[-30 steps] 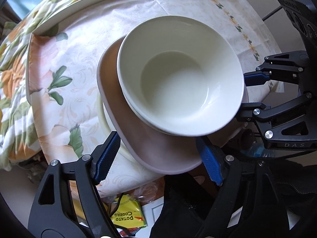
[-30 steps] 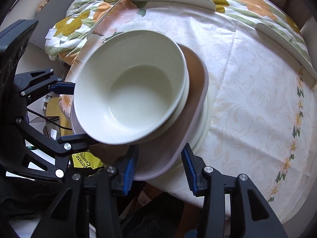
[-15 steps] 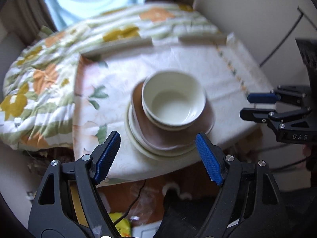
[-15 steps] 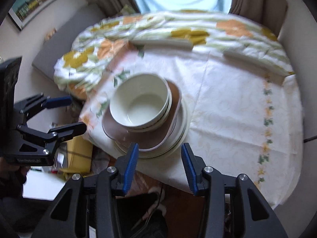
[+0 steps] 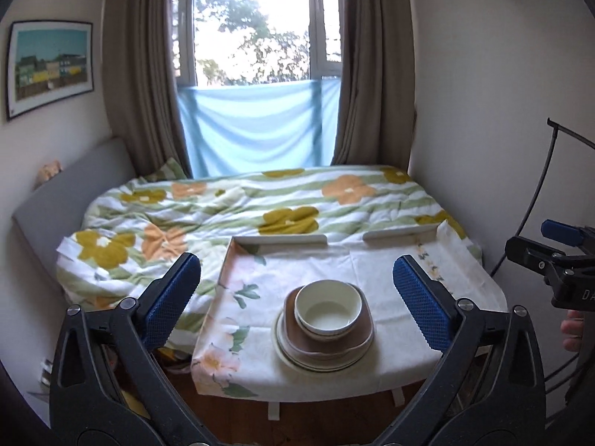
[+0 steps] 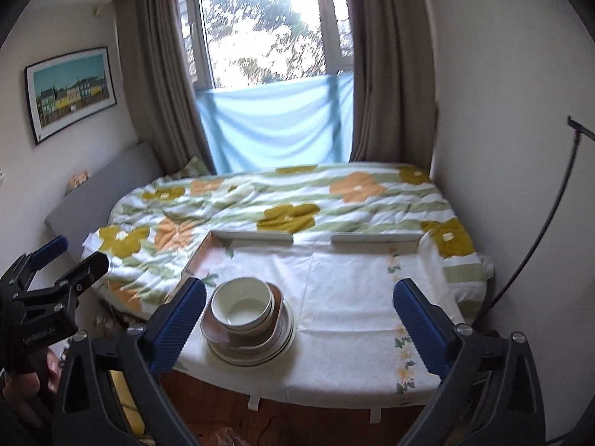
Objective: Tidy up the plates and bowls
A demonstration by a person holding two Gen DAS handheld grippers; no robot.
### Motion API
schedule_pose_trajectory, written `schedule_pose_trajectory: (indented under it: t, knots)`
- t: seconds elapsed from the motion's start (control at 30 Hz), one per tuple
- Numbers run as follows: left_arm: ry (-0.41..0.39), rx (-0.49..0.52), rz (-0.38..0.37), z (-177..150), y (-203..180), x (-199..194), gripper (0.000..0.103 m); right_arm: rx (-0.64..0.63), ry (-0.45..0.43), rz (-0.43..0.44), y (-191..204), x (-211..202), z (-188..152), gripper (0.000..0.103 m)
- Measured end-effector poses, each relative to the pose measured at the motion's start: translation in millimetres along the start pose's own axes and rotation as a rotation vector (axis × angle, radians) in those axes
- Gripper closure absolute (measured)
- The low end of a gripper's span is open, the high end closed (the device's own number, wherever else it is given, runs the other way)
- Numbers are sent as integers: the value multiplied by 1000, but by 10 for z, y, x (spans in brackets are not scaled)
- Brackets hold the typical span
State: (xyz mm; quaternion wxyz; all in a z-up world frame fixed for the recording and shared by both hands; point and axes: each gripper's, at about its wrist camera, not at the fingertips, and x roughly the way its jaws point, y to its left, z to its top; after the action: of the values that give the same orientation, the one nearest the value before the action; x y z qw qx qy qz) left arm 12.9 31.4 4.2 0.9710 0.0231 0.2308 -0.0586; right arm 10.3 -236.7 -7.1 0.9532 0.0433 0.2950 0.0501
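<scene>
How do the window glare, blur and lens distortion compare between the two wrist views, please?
Left wrist view: bright window blown out, stacked cream bowl fairly sharp, walls bowed. Right wrist view: same glare, window streaked with motion blur, edges curved.

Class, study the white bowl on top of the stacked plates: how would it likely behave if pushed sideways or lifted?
The glossy white bowl probably slides easily, as its surface looks smooth. It looks rigid and likely breakable, like ceramic. Sitting loose atop the brown square plate, it could slip off if shoved.
</scene>
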Motion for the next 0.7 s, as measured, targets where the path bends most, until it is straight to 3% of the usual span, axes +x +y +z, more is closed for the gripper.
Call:
schedule_pose_trajectory:
  t: [0.27, 0.7]
  knots:
    - [-65, 21, 12, -72, -185, -313, 0, -20, -58, -71, 17, -210, -108, 2]
    - [-62, 17, -2, -130, -244, -411, 0, -30, -68, -90, 83, -325, -247, 2]
